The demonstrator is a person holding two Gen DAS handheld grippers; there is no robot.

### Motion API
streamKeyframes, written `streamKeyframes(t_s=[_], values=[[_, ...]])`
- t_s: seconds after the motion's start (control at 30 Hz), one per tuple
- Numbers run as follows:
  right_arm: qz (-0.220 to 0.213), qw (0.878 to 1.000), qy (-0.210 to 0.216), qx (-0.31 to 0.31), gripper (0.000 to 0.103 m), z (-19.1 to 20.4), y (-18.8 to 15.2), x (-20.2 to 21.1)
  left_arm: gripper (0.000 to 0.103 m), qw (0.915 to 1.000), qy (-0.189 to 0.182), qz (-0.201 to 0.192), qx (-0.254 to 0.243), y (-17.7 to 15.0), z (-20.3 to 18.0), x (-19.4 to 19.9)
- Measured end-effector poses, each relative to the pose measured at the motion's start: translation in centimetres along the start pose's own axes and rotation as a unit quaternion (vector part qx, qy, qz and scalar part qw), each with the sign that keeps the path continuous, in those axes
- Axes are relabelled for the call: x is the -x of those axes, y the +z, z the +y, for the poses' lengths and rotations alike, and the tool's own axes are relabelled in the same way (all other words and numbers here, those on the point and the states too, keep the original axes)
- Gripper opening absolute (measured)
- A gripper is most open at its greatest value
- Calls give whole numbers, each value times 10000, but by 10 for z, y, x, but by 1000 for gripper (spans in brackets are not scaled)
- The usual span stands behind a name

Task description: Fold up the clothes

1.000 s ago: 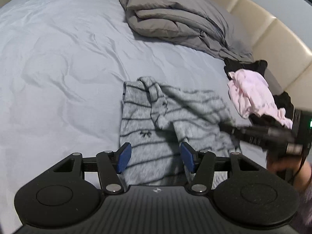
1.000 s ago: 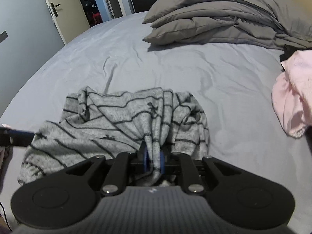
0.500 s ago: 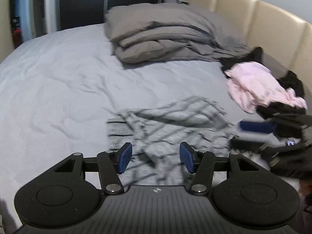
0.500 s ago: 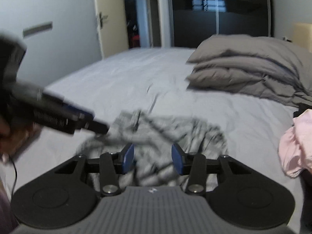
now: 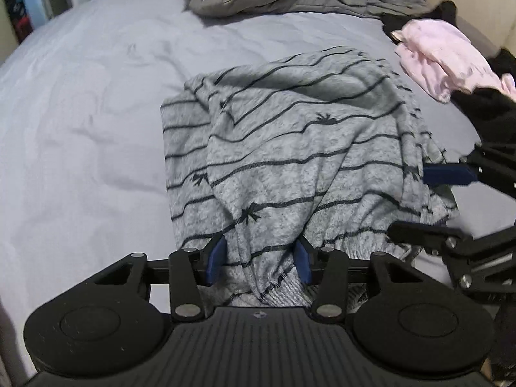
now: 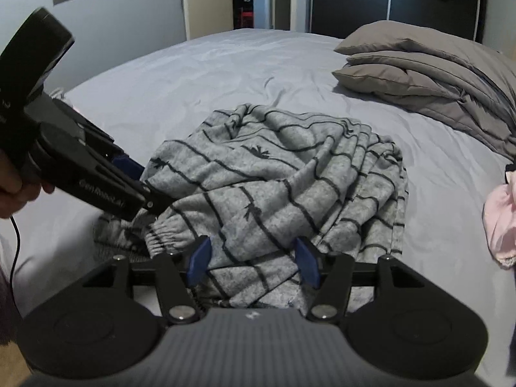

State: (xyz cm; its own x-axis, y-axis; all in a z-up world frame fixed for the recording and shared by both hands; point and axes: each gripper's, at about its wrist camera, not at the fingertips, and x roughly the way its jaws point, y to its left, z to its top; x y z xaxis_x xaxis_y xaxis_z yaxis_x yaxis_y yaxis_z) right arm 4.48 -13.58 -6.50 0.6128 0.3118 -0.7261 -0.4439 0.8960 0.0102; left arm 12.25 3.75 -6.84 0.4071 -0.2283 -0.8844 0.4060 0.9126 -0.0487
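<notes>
While the grey knitted garment with thin black stripes [image 5: 290,161] lies bunched on the pale lilac bedsheet [image 5: 80,113] near the bed's front edge, both grippers hang over its near hem. The left gripper [image 5: 259,259] has its blue pads apart and closing, with cloth lying between them but not pinched. The right gripper [image 6: 253,261] is opening, released, its pads clear of the fabric lying between them. A folded grey-brown duvet [image 6: 435,80] sits farther back, and a crumpled pink garment [image 5: 441,54] lies to the right.
</notes>
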Motion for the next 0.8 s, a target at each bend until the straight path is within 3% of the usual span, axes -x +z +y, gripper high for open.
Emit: streamKeyframes(t_s=[0.07, 0.13, 0.23, 0.33, 0.43, 0.53, 0.63, 0.67, 0.7, 0.77, 0.8], values=[[43, 9998, 61, -178, 61, -7, 0, -1, 38, 9998, -63, 19, 188, 1, 3, 4], [69, 9994, 113, -308, 61, -12, 1, -3, 20, 9994, -146, -50, 295, 1, 6, 8], [74, 9994, 129, -316, 61, -13, 1, -4, 9, 9989, -206, -159, 393, 0, 8, 16], [86, 9993, 145, -337, 61, -13, 2, -4, 6, 9979, -251, -179, 570, -2, 11, 22], [126, 9989, 199, -406, 61, -16, 1, -2, 6, 9942, -393, 47, 996, -8, 27, 22], [135, 9985, 243, -475, 61, -17, -1, 2, 6, 9932, -359, 286, 1068, -12, 34, 14], [79, 9976, 259, -640, 61, -20, 1, 8, 8, 9932, -496, 145, 1039, -10, 34, 21], [29, 9970, 258, -735, 61, -22, 2, 12, 9, 9934, -536, 66, 1007, -9, 34, 24], [-26, 9962, 252, -830, 61, -24, 3, 16, 16, 9936, -538, -58, 995, -7, 34, 27], [-253, 9943, 132, -1023, 63, -30, 6, 26, 42, 9924, -516, -336, 1062, -4, 37, 35], [-366, 9931, 62, -1116, 66, -34, 7, 30, 60, 9909, -494, -486, 1151, -3, 40, 38]])
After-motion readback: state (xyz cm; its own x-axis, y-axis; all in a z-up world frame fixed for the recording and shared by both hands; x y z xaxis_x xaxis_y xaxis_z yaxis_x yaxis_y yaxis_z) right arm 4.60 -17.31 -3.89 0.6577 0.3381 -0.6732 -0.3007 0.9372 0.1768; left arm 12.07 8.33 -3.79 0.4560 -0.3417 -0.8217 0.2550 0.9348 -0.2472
